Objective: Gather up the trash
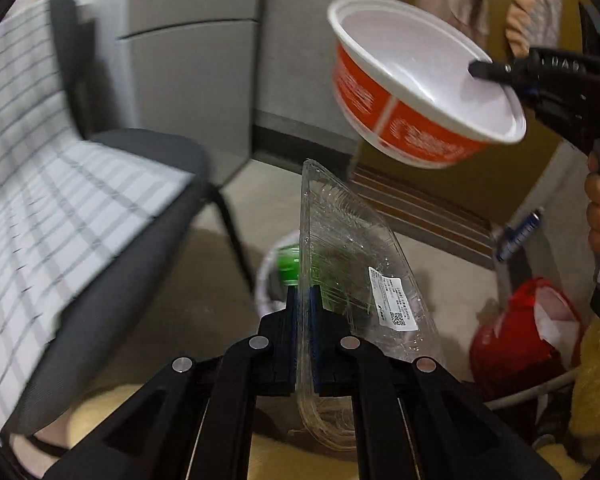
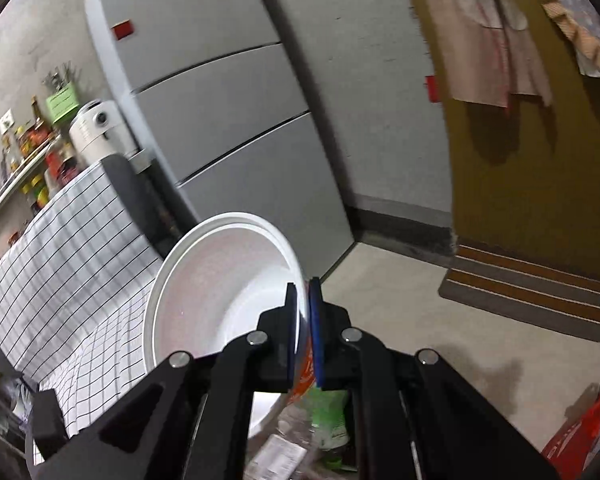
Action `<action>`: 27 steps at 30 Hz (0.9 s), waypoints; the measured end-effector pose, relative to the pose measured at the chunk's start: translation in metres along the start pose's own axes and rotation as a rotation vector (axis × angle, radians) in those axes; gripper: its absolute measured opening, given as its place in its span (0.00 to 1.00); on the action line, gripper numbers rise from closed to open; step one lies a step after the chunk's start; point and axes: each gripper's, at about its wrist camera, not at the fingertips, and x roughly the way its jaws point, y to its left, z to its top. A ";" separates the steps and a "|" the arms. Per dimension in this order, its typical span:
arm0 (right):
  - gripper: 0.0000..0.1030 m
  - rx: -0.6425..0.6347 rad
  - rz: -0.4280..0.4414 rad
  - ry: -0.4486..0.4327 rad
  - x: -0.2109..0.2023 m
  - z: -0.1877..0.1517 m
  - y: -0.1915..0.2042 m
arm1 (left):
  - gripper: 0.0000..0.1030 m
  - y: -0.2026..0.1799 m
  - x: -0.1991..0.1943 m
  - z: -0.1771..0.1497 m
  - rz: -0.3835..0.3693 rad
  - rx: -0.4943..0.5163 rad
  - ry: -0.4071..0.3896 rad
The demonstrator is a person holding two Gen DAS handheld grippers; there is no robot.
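My left gripper (image 1: 303, 294) is shut on a clear plastic food container (image 1: 352, 256) with a white label, held upright in the air. Below and beyond it stands a white trash bin (image 1: 266, 276) with something green inside. My right gripper (image 2: 303, 292) is shut on the rim of an empty orange-and-white instant noodle bowl (image 2: 220, 292). The bowl (image 1: 416, 80) also shows in the left wrist view at the upper right, tilted and held high by the right gripper (image 1: 476, 69). In the right wrist view a green-labelled bottle (image 2: 328, 420) and clear plastic lie below the jaws.
A dark chair (image 1: 112, 216) with a checked cloth stands at the left, a grey fridge (image 2: 220, 120) behind it. A red bag (image 1: 524, 332) and a yellow bag (image 1: 596, 392) sit on the floor at the right. A striped doormat (image 2: 528, 292) lies by the yellow wall.
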 end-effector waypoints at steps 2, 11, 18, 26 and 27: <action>0.07 0.006 -0.023 -0.008 0.000 0.001 -0.012 | 0.16 -0.013 0.020 0.008 -0.018 0.019 0.037; 0.07 0.004 -0.081 0.074 0.019 -0.016 -0.033 | 0.52 0.000 0.027 0.009 0.085 -0.006 0.000; 0.12 -0.028 -0.172 0.133 0.036 -0.031 -0.022 | 0.52 0.044 -0.034 0.000 0.209 -0.108 -0.143; 0.59 -0.076 -0.208 0.166 0.042 -0.036 -0.003 | 0.53 0.058 -0.072 -0.015 0.265 -0.160 -0.213; 0.59 -0.112 -0.201 0.145 0.036 -0.034 0.009 | 0.53 0.058 -0.076 -0.017 0.274 -0.162 -0.222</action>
